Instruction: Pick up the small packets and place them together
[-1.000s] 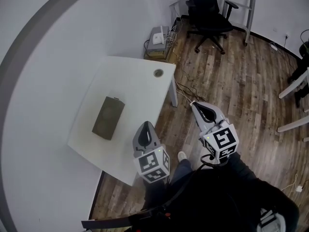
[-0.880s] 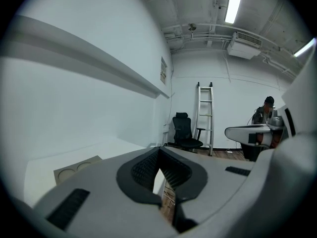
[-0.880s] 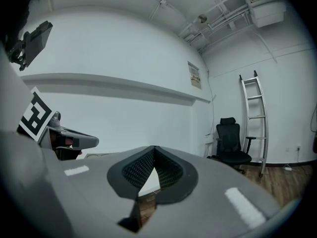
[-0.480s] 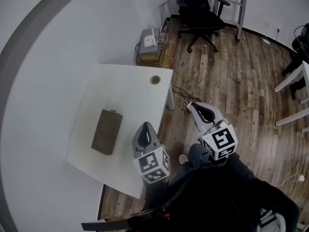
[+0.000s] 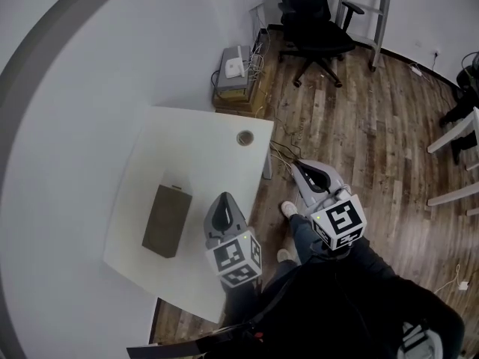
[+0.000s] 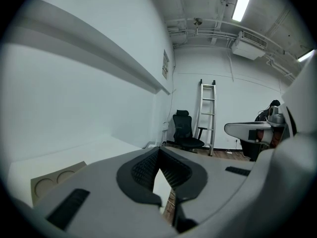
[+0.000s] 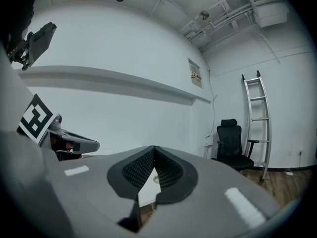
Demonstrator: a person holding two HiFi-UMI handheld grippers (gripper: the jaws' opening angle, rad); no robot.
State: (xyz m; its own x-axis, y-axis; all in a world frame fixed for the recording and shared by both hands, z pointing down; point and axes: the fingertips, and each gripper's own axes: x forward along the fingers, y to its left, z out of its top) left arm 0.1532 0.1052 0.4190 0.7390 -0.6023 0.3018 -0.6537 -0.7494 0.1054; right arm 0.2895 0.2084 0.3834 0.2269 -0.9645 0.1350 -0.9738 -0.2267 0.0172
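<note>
We record this as an office: white desk (image 5: 194, 155), black swivel chair (image 5: 314, 28), ladder (image 6: 207, 114), plank floor (image 5: 374, 126), bare walls.

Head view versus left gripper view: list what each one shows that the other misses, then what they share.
Only the head view: the table's round cable hole, the white router on boxes by the wall, and the person's shoes. Only the left gripper view: the ceiling light, the air unit and the wall sign. Both: the black office chair, the ladder, the white table and the flat brown box.
</note>
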